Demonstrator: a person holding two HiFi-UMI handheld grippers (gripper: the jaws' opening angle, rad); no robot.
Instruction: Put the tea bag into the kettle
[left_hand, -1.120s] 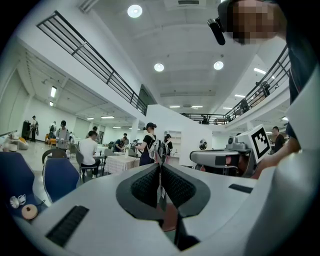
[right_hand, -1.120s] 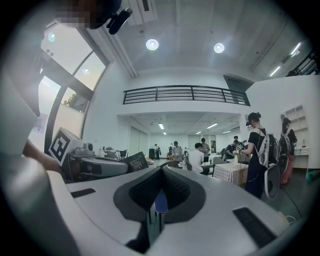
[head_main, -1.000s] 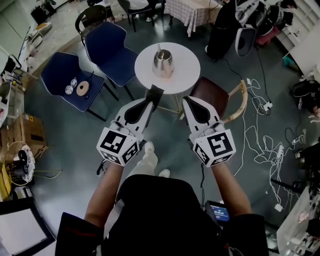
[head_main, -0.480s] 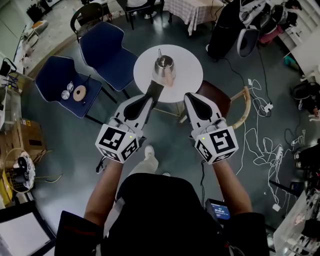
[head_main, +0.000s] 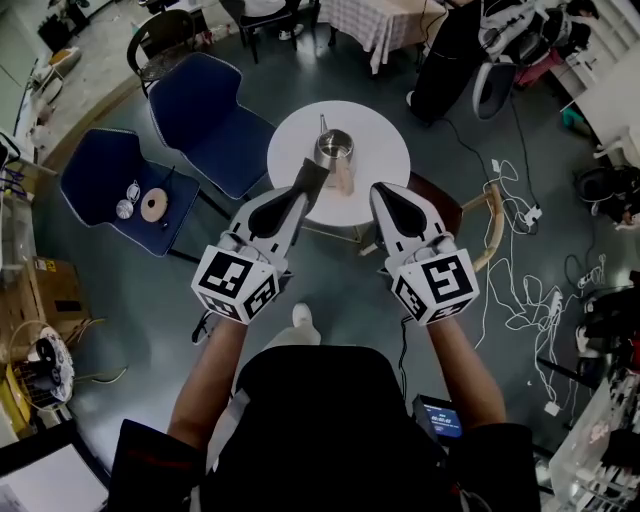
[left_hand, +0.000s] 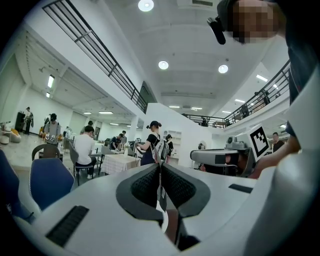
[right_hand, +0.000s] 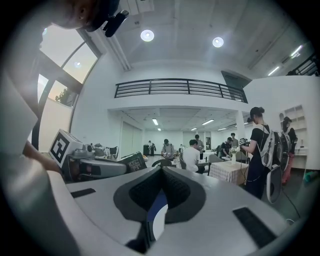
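A steel kettle (head_main: 335, 148) stands on a small round white table (head_main: 380, 140) ahead of me. A small pinkish thing (head_main: 344, 180) lies beside it toward me. My left gripper (head_main: 303, 196) is shut on a dark flat tea bag packet (head_main: 311, 178), whose far end reaches over the table's near edge, short of the kettle. In the left gripper view the packet shows as a thin sheet (left_hand: 161, 192) pinched between the jaws of the left gripper (left_hand: 160, 167). My right gripper (head_main: 383, 192) is shut and holds nothing; its tip hovers at the table's near edge. In its own view the right gripper (right_hand: 161, 169) shows jaws that meet.
Two blue chairs (head_main: 205, 105) stand left of the table, one with small round items on its seat (head_main: 152, 207). A brown chair with a wooden frame (head_main: 470, 215) is under the table's right side. Cables (head_main: 520, 290) lie on the floor at right. People sit at distant tables (left_hand: 85, 150).
The table and kettle have come nearer to both grippers. The packet's tip now overlaps the table's near edge. Both grippers keep their jaws as before.
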